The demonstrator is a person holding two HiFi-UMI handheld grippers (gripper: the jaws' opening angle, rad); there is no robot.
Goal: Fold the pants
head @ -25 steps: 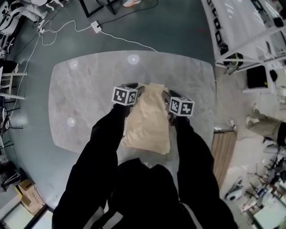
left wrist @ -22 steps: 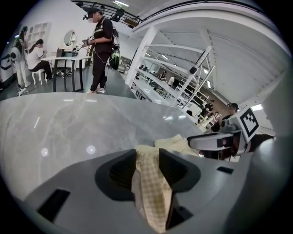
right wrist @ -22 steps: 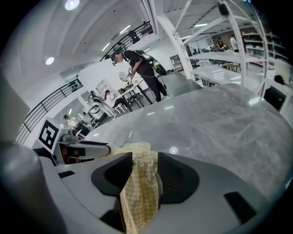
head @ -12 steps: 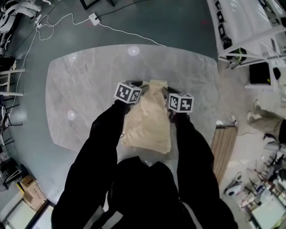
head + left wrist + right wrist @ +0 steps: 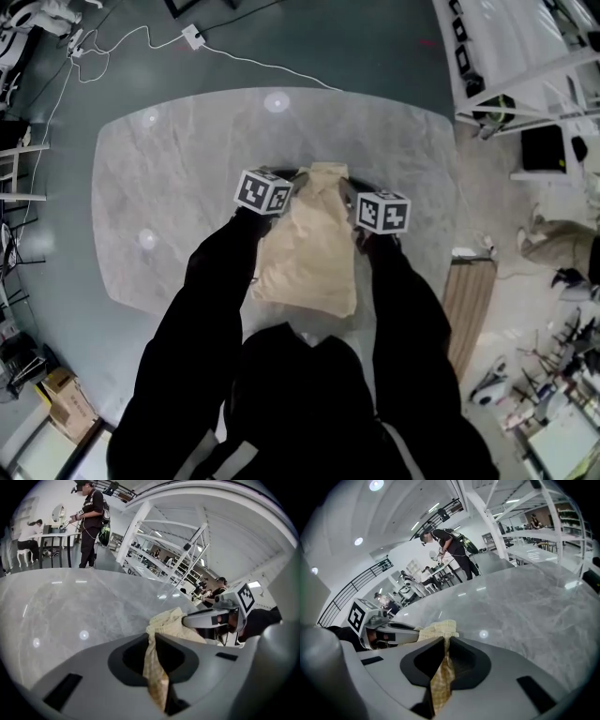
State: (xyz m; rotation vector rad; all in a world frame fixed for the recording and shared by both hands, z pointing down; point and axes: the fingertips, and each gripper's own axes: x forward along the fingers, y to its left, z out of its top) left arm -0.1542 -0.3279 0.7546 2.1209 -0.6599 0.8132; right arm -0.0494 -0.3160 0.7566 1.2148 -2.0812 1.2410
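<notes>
Beige pants lie folded lengthwise on the grey marble table, running from the person's body to mid-table. My left gripper is at the far left corner of the cloth and my right gripper at the far right corner. In the left gripper view, the jaws of the left gripper are closing, with a fold of the pants pinched between them. In the right gripper view, the right gripper is likewise closing on the pants, which are bunched between its jaws. Black sleeves hide the pants' side edges.
A white cable and power adapter lie on the floor beyond the table. White shelving stands at the right, with a wooden board beside the table edge. A cardboard box sits lower left. A person stands far off.
The left gripper has moved slightly in and down onto the far left corner of the pants. The right gripper and the pants have stayed in place.
</notes>
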